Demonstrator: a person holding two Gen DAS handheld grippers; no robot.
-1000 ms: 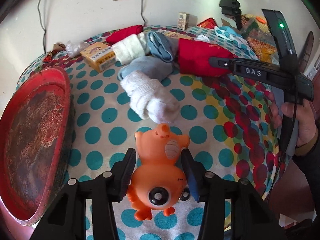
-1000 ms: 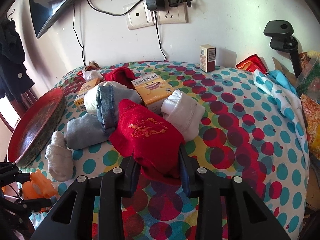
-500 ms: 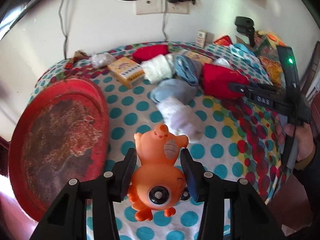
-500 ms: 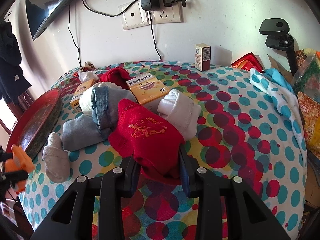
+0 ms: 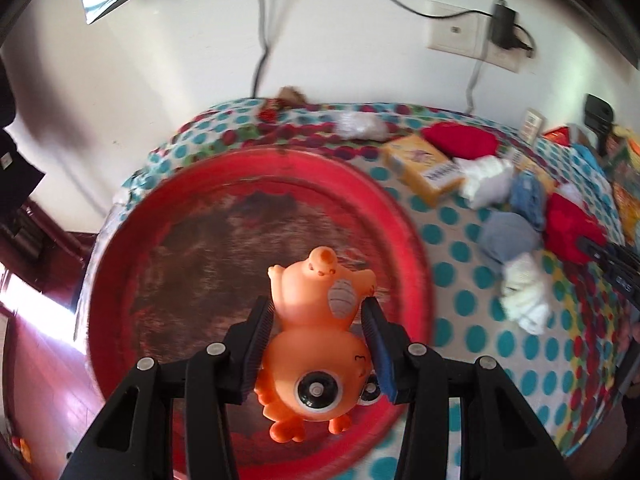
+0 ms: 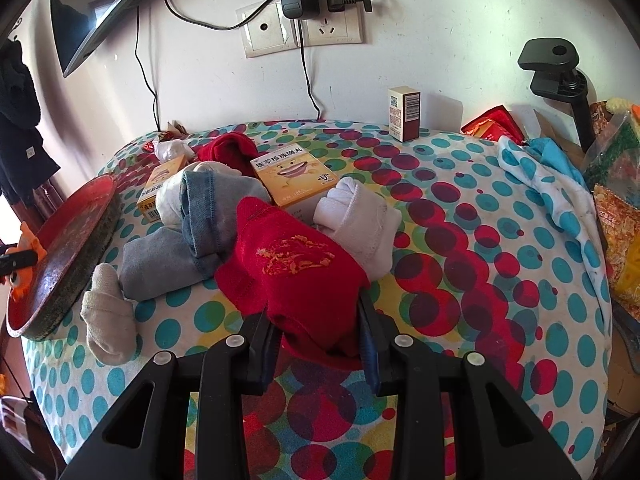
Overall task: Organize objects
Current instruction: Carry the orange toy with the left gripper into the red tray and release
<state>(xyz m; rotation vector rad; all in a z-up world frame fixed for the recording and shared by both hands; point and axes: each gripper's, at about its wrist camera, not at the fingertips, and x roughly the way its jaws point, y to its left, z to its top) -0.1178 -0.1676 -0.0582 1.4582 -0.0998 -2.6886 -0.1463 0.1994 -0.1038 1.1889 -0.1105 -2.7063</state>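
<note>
My left gripper (image 5: 318,312) is shut on an orange rubber toy (image 5: 320,320) and holds it above the round red tray (image 5: 132,240) at the table's left end. The toy (image 6: 22,264) and tray (image 6: 72,240) also show at the left edge of the right wrist view. My right gripper (image 6: 318,320) is shut on a red sock (image 6: 292,264) with gold embroidery that rests on the dotted tablecloth (image 6: 460,260).
A pile of rolled socks lies mid-table: blue (image 6: 200,208), grey-blue (image 6: 156,264), white (image 6: 356,220), beige (image 6: 106,312), another red one (image 6: 228,148). Two yellow boxes (image 6: 296,176) (image 6: 160,184), a small upright box (image 6: 404,114) and snack bags (image 6: 616,208) stand around.
My left gripper has carried the orange toy leftward from over the tablecloth to above the red tray. My right gripper has stayed on the red sock.
</note>
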